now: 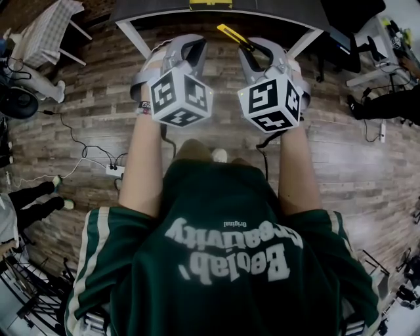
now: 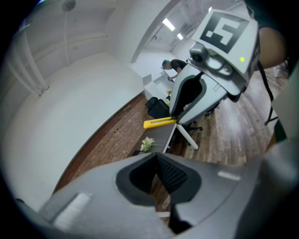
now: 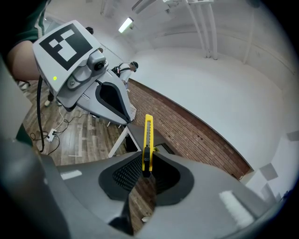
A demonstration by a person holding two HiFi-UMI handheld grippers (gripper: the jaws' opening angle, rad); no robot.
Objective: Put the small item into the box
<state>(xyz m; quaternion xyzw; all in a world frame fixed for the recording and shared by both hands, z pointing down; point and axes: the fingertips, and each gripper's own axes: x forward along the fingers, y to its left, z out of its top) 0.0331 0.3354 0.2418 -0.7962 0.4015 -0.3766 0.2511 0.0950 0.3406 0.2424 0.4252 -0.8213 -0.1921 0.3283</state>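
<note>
Green shirt (image 1: pixel 223 216) reading "Beolab' Creativity"; right gripper (image 3: pixel 148 162) jaws clamp yellow cutter (image 3: pixel 148 133), left gripper (image 2: pixel 156 157) jaws pressed together.

Wood-plank floor (image 1: pixel 367 164), brown with grey worn patches; a white power strip (image 1: pixel 113 169) and loose cables lie on it at left. Dark-topped table (image 1: pixel 157 12) on white splayed legs ahead, a white-framed piece draped in checked cloth (image 1: pixel 49 26) off to the left, a black office chair (image 1: pixel 357 46) to the right. Walls: low band of red brick (image 3: pixel 196 135), plain white wall (image 3: pixel 224 79) above, strip lights (image 3: pixel 125 23) lit overhead.
</note>
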